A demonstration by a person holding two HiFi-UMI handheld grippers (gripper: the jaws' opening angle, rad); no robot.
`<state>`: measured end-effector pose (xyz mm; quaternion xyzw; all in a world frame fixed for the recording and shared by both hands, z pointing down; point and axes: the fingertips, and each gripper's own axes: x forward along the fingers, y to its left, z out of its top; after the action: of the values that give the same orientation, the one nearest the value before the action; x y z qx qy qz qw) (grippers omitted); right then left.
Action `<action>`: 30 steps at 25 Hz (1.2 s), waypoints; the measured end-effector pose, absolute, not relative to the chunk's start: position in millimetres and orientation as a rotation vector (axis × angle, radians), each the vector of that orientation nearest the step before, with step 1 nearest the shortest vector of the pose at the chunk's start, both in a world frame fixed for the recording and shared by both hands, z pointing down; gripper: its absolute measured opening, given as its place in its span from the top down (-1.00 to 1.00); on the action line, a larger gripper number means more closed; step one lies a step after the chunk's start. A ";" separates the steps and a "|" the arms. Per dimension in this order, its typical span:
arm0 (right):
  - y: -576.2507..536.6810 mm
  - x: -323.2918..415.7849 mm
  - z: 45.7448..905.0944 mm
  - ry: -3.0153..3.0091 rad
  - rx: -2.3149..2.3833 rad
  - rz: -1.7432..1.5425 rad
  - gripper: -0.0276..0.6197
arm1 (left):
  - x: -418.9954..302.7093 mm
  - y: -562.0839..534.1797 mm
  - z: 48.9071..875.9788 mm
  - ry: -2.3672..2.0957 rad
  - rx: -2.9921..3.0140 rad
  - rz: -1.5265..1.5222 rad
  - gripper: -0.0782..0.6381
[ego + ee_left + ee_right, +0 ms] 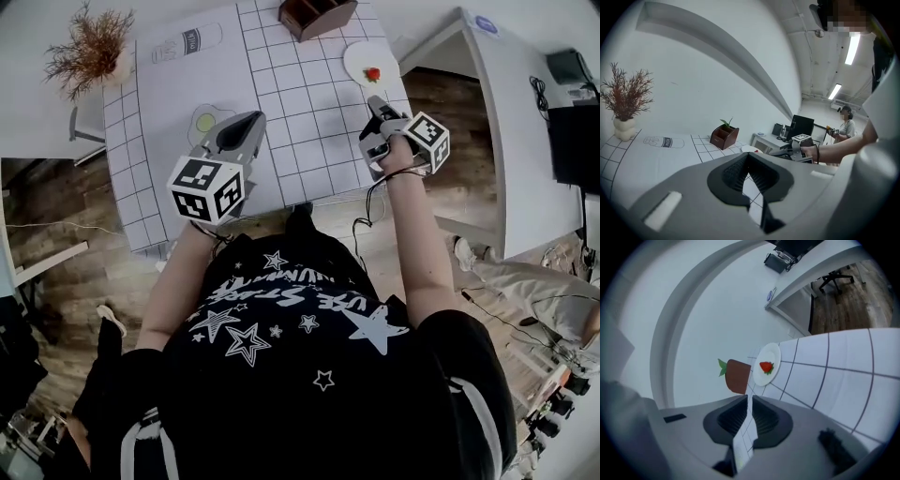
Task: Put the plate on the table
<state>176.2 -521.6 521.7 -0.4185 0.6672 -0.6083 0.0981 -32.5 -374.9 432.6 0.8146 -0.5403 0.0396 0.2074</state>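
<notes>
A white plate (361,58) carrying a strawberry (373,73) rests on the gridded white cloth at the table's far right. The right gripper view shows the same plate (772,355) ahead of the jaws. My right gripper (375,103) hovers just short of it, a little above the cloth. Its jaws (750,397) stand narrowly apart with nothing between them. My left gripper (244,122) hangs over the table's near middle. Its tips (747,155) meet on nothing.
A brown wooden box (317,14) with a small green plant stands at the far edge, behind the plate. A dried plant in a white vase (94,52) sits at the far left. A small white dish with a yellow-green piece (208,120) lies beside the left gripper. A white desk (506,122) borders the right.
</notes>
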 end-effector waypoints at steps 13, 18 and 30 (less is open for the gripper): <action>-365.6 114.7 486.2 1.913 -1.170 -1.695 0.87 | -72.5 -266.7 426.8 -1.335 2.390 0.118 0.76; -302.5 109.5 483.9 1.901 -1.232 -1.643 0.87 | -80.7 -229.9 426.7 -1.241 2.435 0.117 0.76; -215.8 115.0 453.9 2.030 -1.226 -1.540 0.87 | -39.6 -186.3 425.6 -1.111 2.495 0.115 0.76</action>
<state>115.0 -215.8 453.9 -0.4283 0.7091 -0.5378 0.1563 -39.6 -186.3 425.6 0.8939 -0.3978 0.0413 0.2025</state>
